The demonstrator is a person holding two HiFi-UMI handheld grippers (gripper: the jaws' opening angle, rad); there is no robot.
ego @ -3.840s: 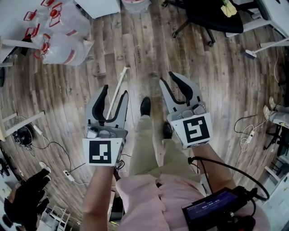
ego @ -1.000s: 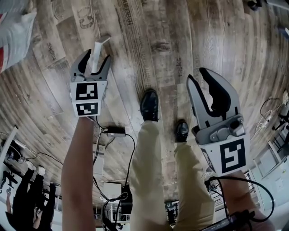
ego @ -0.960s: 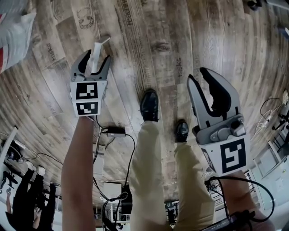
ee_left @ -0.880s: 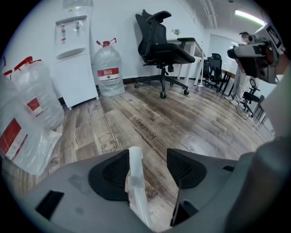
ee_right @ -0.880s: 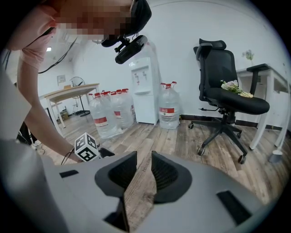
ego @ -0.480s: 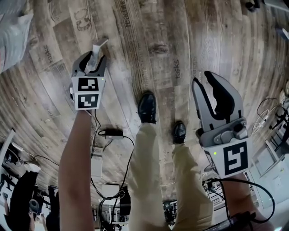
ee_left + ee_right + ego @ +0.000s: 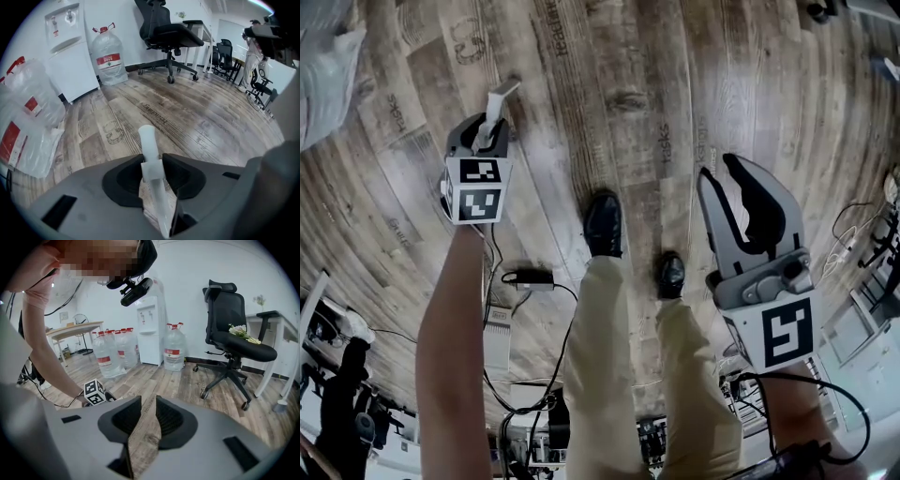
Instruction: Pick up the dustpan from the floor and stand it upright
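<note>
The dustpan's white handle [image 7: 500, 100] lies on the wood floor; only the handle shows, and the pan itself is hidden. My left gripper [image 7: 490, 132] points steeply down over it. In the left gripper view the handle [image 7: 149, 145] runs between the two dark pads, and the left gripper [image 7: 152, 165] has just been closing until both pads press its sides. My right gripper [image 7: 733, 174] hangs at the right above the floor, away from the handle, open and holding nothing. In the right gripper view only bare floor shows between the right gripper [image 7: 148, 411] jaws.
The person's black shoes [image 7: 603, 223] stand between the grippers, with a cable and adapter [image 7: 531, 277] on the floor behind the left arm. Bagged water bottles [image 7: 28, 122], a water dispenser [image 7: 70, 51] and an office chair [image 7: 166, 33] stand beyond the handle.
My left gripper has sunk onto the handle and its jaws have closed from wide apart to gripping it. The right gripper has stayed where it was.
</note>
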